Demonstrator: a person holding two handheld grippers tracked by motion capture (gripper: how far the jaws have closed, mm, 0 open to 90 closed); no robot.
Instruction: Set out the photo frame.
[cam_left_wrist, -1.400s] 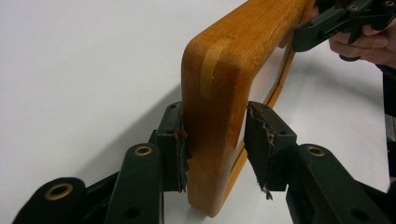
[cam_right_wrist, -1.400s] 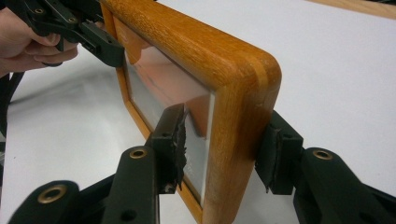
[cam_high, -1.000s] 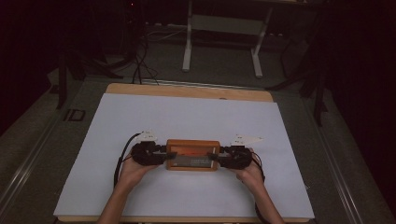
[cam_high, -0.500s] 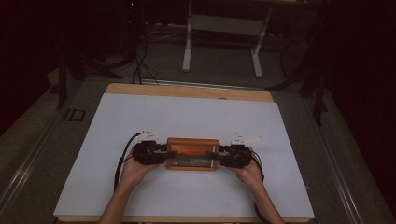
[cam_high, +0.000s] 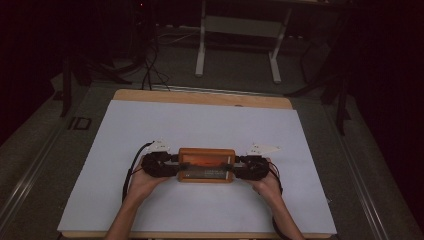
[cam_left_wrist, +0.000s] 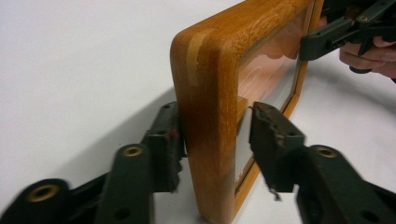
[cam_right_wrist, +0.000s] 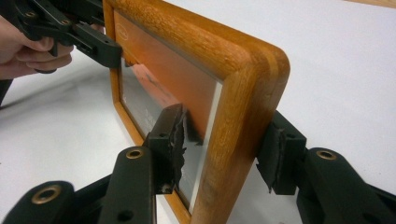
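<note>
You are holding a wooden picture frame (cam_high: 207, 165) that stands on its long edge near the middle of the white table (cam_high: 210, 125), a bit toward your side. Your left gripper (cam_left_wrist: 212, 135) sits around the left end of the frame: one jaw touches the wood at the back, but the other jaw stands a little off the glass, so it is not quite pinching. Your right gripper (cam_right_wrist: 224, 140) is around the other end, with one jaw pressed on the glass side and the other at the back of the wood, so it looks like it is pinching the frame. The frame looks stiff and hard, and probably a little heavy for its size. The glass (cam_right_wrist: 163, 88) is smooth, so it may slip, and it could crack if you squeeze hard or drop it. It is safer to hold on the thick wood rim at both ends. You have lots of open table all around, and nothing else stands on it. The near table edge is closest, so mind that side.
</note>
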